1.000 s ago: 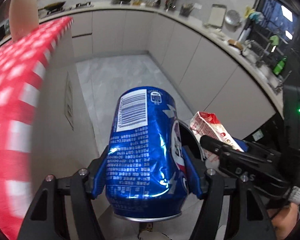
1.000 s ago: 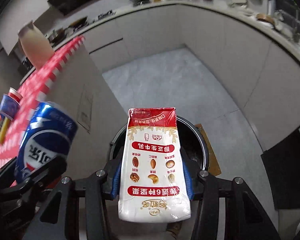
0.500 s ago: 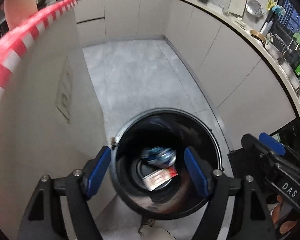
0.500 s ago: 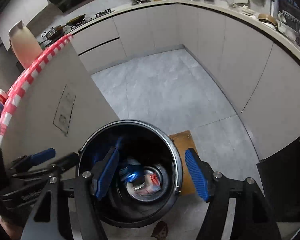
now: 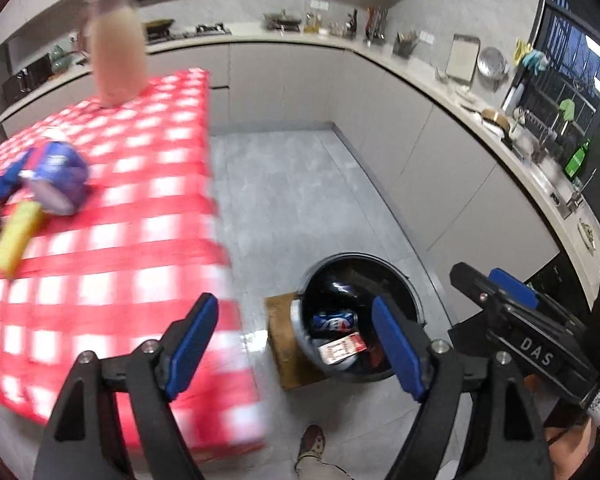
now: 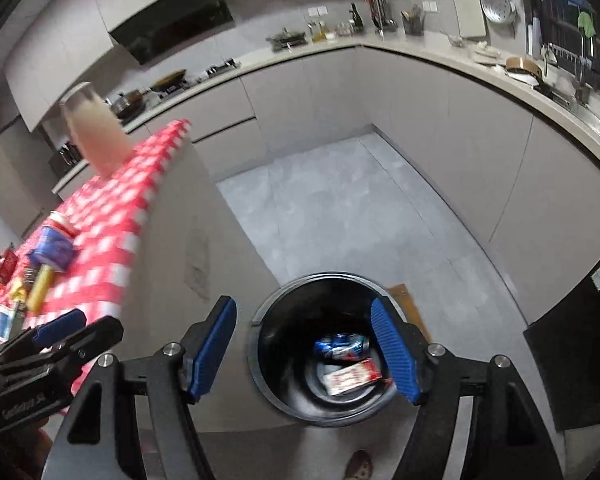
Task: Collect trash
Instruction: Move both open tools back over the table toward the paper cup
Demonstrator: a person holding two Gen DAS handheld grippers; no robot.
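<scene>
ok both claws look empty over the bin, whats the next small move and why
Probably swing the left claw toward the checked table for the blue cup lying there. The can and carton already sit in the bin, both claws have just been opening with nothing between them, and litter remains on the table.

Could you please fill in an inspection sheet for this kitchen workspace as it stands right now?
Surface: red checked tablecloth on the table.
Job's things: blue can and red-and-white carton lie in the black bin on the floor.
Clutter: blue cup, yellow tube and a beige jug on the cloth.
Grippers: left gripper and right gripper open, jaws just widened, nothing between them.
Cables: nothing seen.
Surroundings: grey cabinets, worktop with utensils, a shoe.
</scene>
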